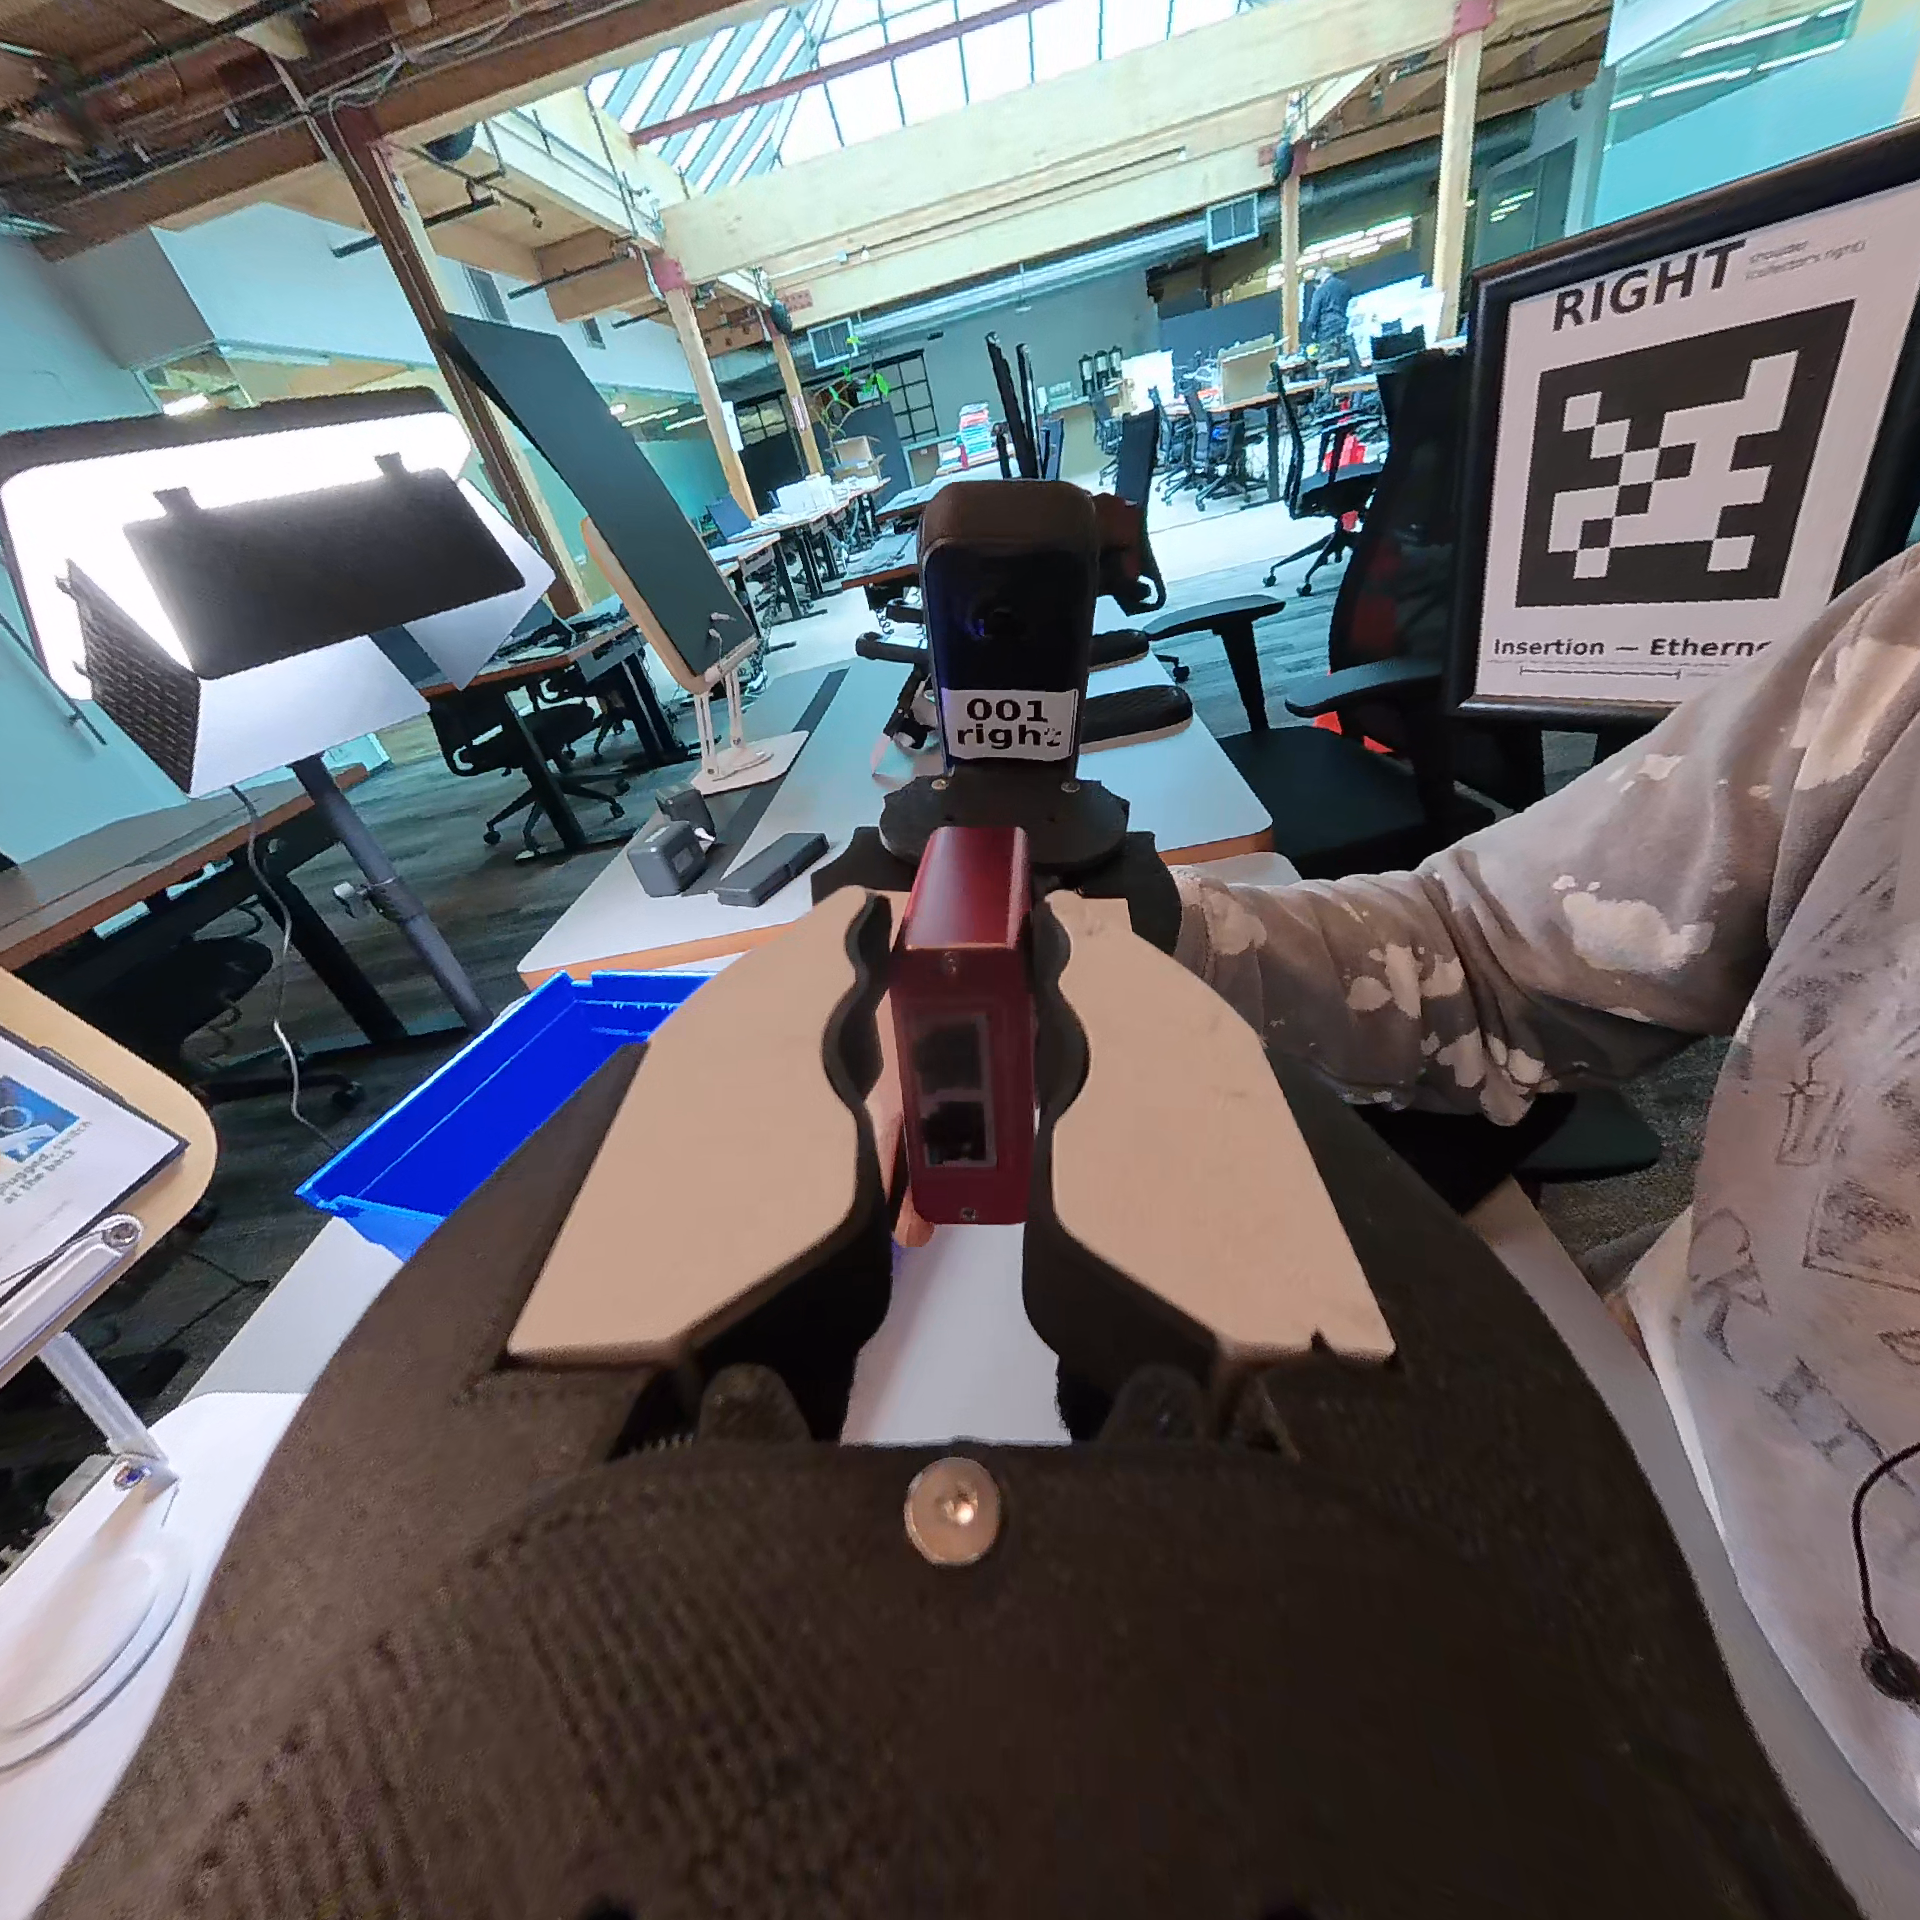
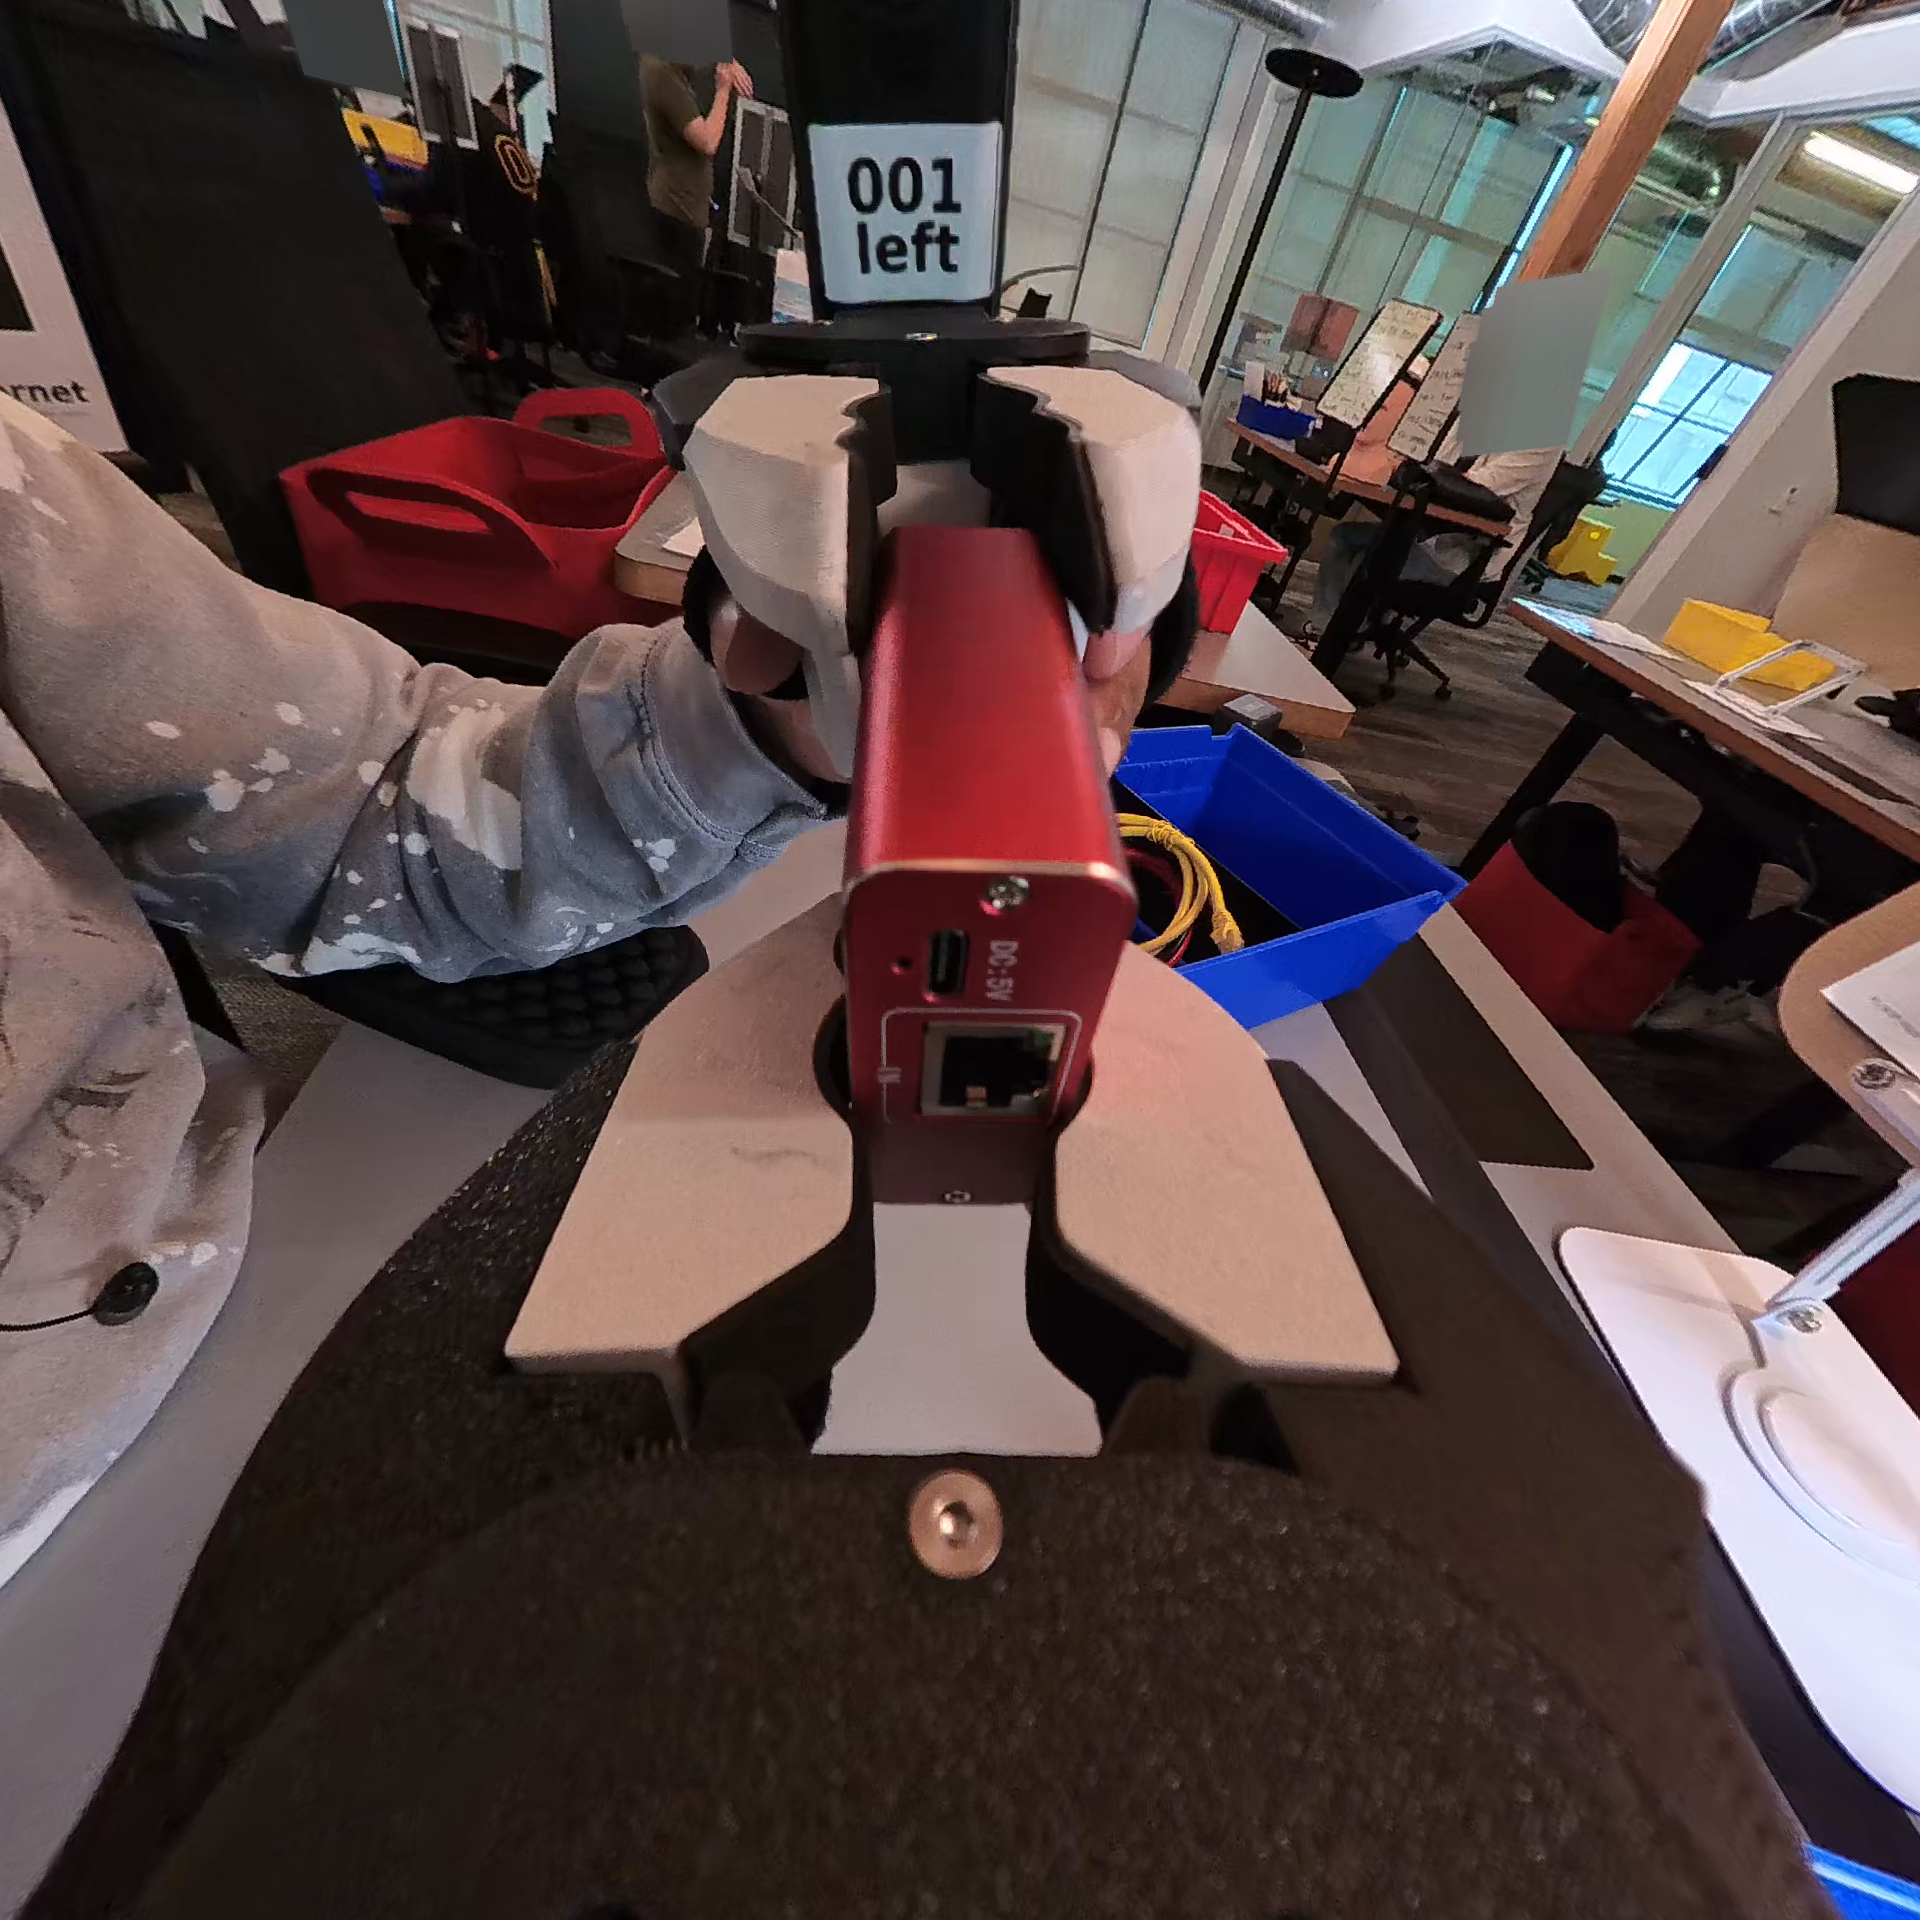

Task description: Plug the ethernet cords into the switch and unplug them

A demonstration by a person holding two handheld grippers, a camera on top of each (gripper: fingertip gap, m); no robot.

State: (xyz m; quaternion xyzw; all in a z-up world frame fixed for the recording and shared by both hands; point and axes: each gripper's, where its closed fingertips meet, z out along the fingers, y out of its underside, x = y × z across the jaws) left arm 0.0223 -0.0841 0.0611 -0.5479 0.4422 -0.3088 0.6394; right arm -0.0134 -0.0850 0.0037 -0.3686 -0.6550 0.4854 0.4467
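white table (image 2: 395, 1122) | open office | left gripper (image 1: 961, 1049), right gripper (image 2: 966, 1049) both clamping red switch (image 2: 982, 727)

- white table (image 2: 395, 1122), its bare top under the grippers;
- blue bin (image 2: 1299, 821) on its far edge;
- white stand base (image 2: 1704, 1382) at one side

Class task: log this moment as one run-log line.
left tool: shut on switch | right tool: shut on switch | ports: empty | cords: in blue bin

Red switch (image 2: 977, 727), blue bin (image 2: 1299, 831) holding yellow cord (image 2: 1195, 873), grey paint-splattered sleeve (image 2: 416, 769).
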